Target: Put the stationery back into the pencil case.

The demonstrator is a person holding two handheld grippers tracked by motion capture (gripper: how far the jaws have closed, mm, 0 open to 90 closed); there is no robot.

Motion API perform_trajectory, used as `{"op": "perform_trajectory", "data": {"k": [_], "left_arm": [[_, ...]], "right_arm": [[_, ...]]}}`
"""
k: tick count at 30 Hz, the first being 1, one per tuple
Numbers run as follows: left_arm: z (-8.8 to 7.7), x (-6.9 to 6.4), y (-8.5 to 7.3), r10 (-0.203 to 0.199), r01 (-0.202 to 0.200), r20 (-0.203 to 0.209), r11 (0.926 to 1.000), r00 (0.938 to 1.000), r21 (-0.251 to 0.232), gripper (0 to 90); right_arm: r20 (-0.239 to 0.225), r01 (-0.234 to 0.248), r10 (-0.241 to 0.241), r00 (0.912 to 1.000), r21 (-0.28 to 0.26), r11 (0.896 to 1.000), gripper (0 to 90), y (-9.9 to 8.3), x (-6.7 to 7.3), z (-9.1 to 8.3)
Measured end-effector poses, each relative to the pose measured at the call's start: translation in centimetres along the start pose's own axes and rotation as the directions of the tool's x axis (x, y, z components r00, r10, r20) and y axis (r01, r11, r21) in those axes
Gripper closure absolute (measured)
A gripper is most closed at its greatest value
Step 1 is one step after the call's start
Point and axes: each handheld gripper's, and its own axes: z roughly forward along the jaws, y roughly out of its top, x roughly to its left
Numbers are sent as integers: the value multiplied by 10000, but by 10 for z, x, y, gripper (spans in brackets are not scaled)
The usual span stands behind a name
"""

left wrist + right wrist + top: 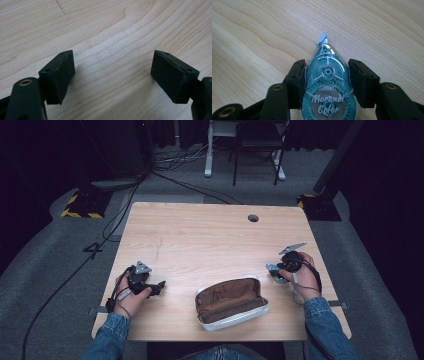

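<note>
Two black pads [298, 82] clamp teardrop-shaped teal correction tape [328, 82].

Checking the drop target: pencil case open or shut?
Open. The pencil case lies on the table with its top spread wide, brown lining showing; whether anything lies inside, cannot tell.

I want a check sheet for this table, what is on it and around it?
Surface: wooden table, with a round hole near its far edge.
Job's things: teal correction tape; open pencil case, brown inside.
Clutter: nothing seen.
Tongs: right tongs shut on the correction tape; left tongs open over bare wood.
Cables: black cables on the floor.
Surroundings: grey carpet, striped stand base, dark room.
</note>
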Motion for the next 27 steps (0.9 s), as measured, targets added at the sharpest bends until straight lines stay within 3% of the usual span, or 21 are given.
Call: {"op": "perform_trajectory", "data": {"k": [11,18,27], "left_arm": [[0,1,-1,-8,8,19,10000,10000,-63,198],[0,2,0,31,-31,-12,10000,10000,-84,197],[3,1,1,54,-54,4,10000,10000,-78,193]], "right_arm": [[300,-580,570,9979,309,9978,499,1,3,-2],[116,-995,991,9950,442,9941,501,-1,0,-5],[143,-1265,1262,9919,171,9918,502,-2,-2,-21]]}}
